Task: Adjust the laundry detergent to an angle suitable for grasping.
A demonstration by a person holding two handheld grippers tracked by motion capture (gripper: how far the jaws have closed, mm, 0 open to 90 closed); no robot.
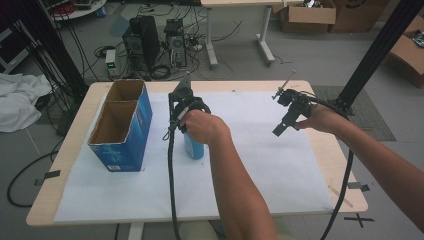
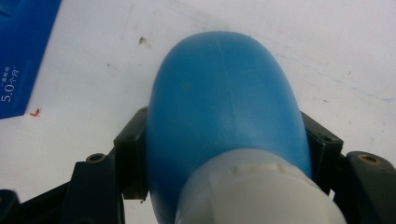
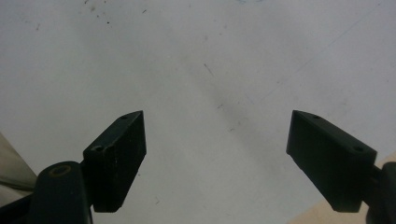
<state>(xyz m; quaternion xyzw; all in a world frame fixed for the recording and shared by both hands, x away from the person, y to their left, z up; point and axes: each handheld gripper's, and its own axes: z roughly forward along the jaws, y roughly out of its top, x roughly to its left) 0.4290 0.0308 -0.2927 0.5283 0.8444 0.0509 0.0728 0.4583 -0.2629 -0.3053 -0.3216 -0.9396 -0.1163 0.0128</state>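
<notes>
Left tool [image 2: 224,154] squeezing blue bottle [image 2: 224,107], bottle standing on white sheet mid-table. Blue box [image 1: 122,125] waiting at nine o'clock from bottle, long side running twelve to six. Right tool [image 3: 215,158] hanging apart, holding nothing, far at three o'clock.

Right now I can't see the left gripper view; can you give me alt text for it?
A blue bottle with a white cap end sits clamped between the left tool's two black jaws, which press on both its sides. Below it lies a white sheet, with a blue box's corner at the upper left.
</notes>
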